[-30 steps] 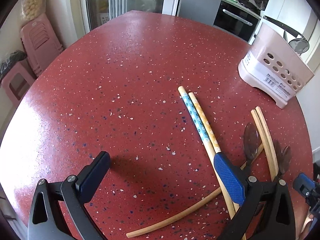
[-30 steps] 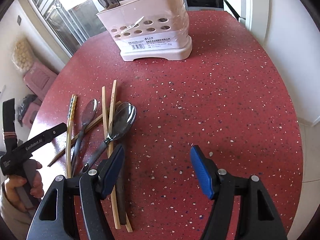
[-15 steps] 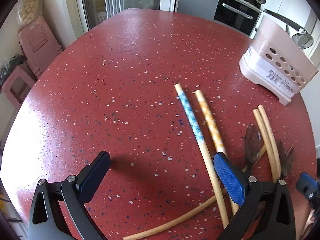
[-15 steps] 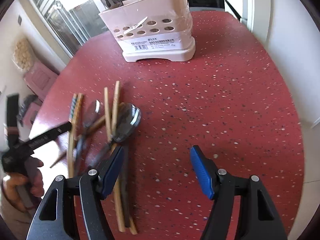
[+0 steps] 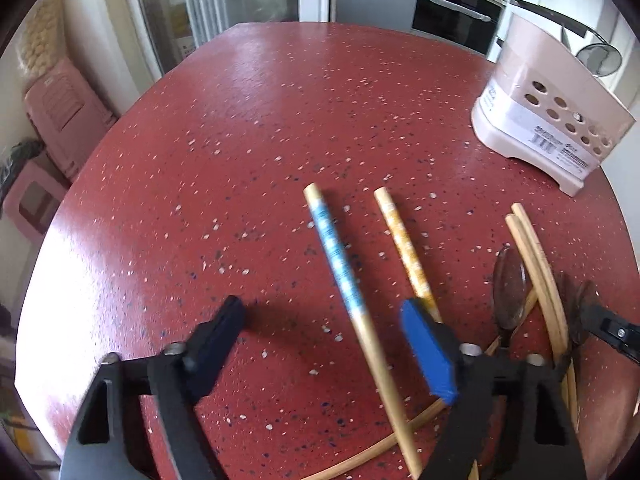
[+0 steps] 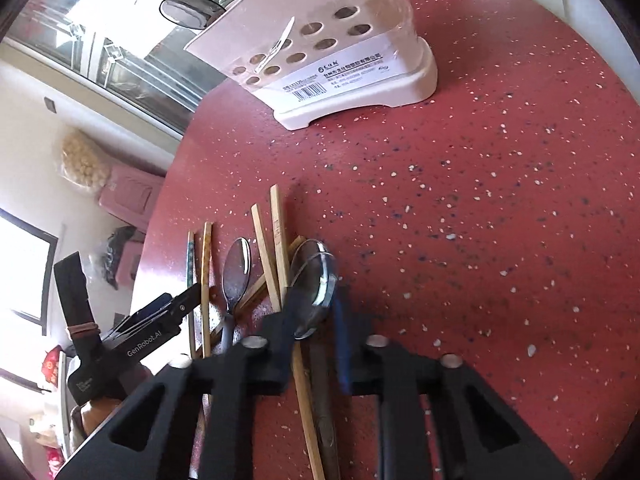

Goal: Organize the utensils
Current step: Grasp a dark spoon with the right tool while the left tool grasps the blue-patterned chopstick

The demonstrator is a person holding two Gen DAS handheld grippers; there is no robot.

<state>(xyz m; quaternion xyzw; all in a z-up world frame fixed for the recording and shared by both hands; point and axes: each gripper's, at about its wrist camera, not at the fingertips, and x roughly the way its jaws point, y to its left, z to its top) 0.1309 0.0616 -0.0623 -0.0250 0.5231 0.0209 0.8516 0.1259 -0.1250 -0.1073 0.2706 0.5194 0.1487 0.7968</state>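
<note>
while chopsticks (image 5: 340, 264) and spoons (image 6: 312, 288) lie loose on table (image 5: 240, 140), your right gripper (image 6: 312, 344) narrows around spoon handle, grip unclear; left gripper (image 5: 324, 344) spread, holder (image 6: 340, 52) mostly unfilled.

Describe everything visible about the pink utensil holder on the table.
The pink utensil holder is a pale pink plastic caddy with a wider, cream-looking base that arches up in the middle of its front edge. Its front wall has two rows of round holes and a white label with a barcode and printed text. It stands upright near the far edge of the red speckled table, apart from the loose chopsticks and spoons. A dark round utensil head rises above its rim. No gripper touches it.
</note>
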